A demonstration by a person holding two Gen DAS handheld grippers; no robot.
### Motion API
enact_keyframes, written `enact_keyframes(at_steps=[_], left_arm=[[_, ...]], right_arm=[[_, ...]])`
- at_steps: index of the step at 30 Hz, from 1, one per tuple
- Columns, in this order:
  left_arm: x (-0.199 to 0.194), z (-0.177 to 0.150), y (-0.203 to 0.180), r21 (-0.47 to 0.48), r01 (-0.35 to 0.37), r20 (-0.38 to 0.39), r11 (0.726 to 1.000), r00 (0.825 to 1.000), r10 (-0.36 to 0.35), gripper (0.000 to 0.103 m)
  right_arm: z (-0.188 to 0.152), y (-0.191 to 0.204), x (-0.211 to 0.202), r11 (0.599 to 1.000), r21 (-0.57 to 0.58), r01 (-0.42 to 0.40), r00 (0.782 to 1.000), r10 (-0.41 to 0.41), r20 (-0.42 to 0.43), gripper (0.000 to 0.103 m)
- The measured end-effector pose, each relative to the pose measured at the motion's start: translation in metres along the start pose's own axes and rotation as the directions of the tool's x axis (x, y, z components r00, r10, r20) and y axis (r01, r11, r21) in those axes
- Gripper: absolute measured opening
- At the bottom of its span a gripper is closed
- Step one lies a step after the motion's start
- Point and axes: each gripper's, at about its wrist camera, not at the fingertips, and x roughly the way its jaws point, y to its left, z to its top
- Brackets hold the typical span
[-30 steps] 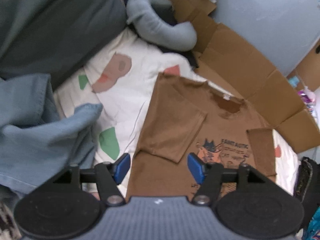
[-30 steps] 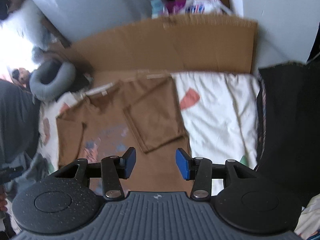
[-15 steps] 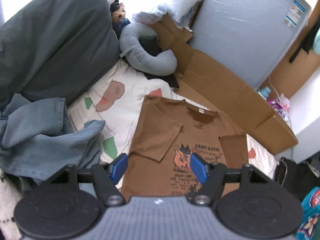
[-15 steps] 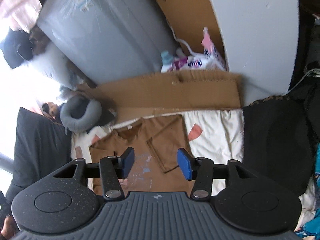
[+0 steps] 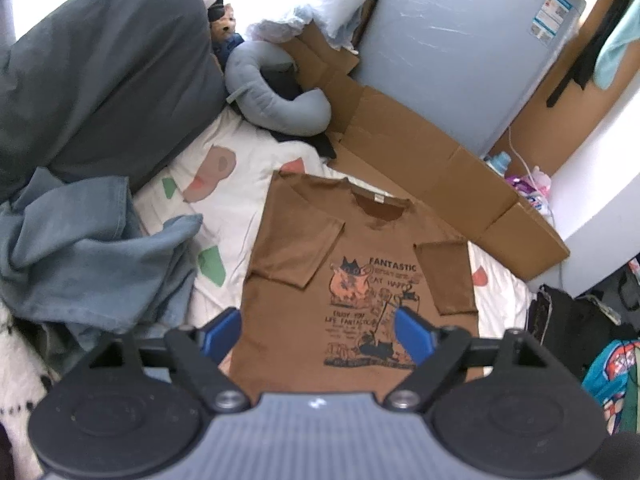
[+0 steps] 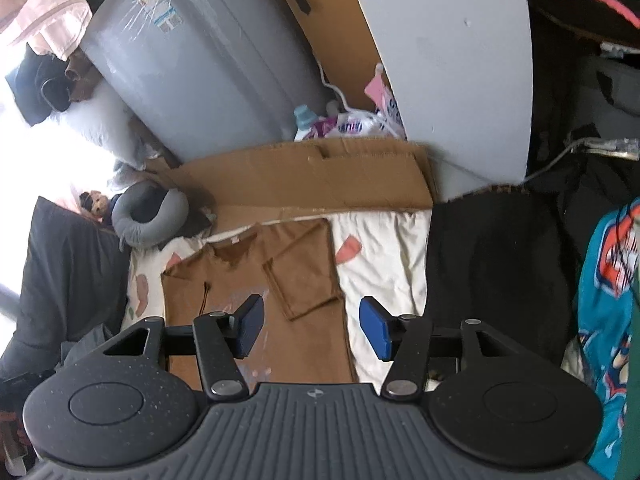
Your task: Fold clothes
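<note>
Left gripper (image 5: 318, 330): jaws wide and opening further, nothing between the blue pads, held clear above the shirt. Right gripper (image 6: 312, 328): jaws about half spread, empty too, no cloth touching either pad.

Brown T-shirt (image 5: 360, 280) lies flat, print side up, on the white patterned bedsheet (image 5: 236, 196), neck toward the cardboard. Both sleeves are folded inward over the body; left-camera view shows one sleeve flap on each side of the cat print with "FANTASTIC" lettering. Hem end sits under the left gripper. In the right-wrist view the same shirt (image 6: 296, 280) is seen from its side, one folded sleeve right between the pads in line of sight, not in contact.

Around it: blue denim garment (image 5: 92, 256) bunched just beside the shirt on the sheet, dark grey pillow (image 5: 108, 80) behind that, grey U-shaped neck pillow (image 5: 276, 104) near the shirt's collar end, flattened cardboard (image 5: 432, 164) along the far edge of the bed, grey cabinet (image 5: 452, 60) behind the cardboard. Black fabric (image 6: 496, 272) borders the sheet on the other side.
</note>
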Motion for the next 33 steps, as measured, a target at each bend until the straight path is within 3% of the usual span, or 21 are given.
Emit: enact_keyframes(at_steps=[5,10,14,22,30,33], left_arm=[[-0.014,-0.018,0.000,0.035,0.014,0.017,0.999,1.000,-0.015,0.086],[-0.017,-0.038,0.009,0.012,0.005,0.023,1.000,1.000,-0.005,0.086],[-0.014,-0.057,0.018,-0.018,0.025,0.056,1.000,0.998,-0.024,0.086],[0.007,-0.095,0.035,-0.036,0.044,0.095,0.998,0.995,-0.040,0.086],[0.050,-0.133,0.051,-0.057,0.005,0.027,0.998,1.000,-0.004,0.085],[0.067,-0.147,0.058,-0.081,0.018,-0.009,0.997,1.000,-0.019,0.085]], right_arm=[[-0.017,-0.009,-0.001,1.000,-0.013,-0.021,1.000,0.021,0.002,0.062],[-0.033,-0.007,-0.004,0.998,-0.060,-0.014,0.999,0.016,0.034,0.064],[-0.053,-0.007,-0.002,0.993,-0.101,-0.052,0.997,0.057,0.046,0.066],[-0.109,-0.029,0.033,0.992,-0.088,-0.090,0.996,0.092,0.020,0.069],[-0.166,-0.050,0.074,0.991,-0.078,-0.107,0.994,0.107,-0.001,0.071],[-0.186,-0.058,0.091,0.990,-0.066,-0.125,0.991,0.121,-0.057,0.071]])
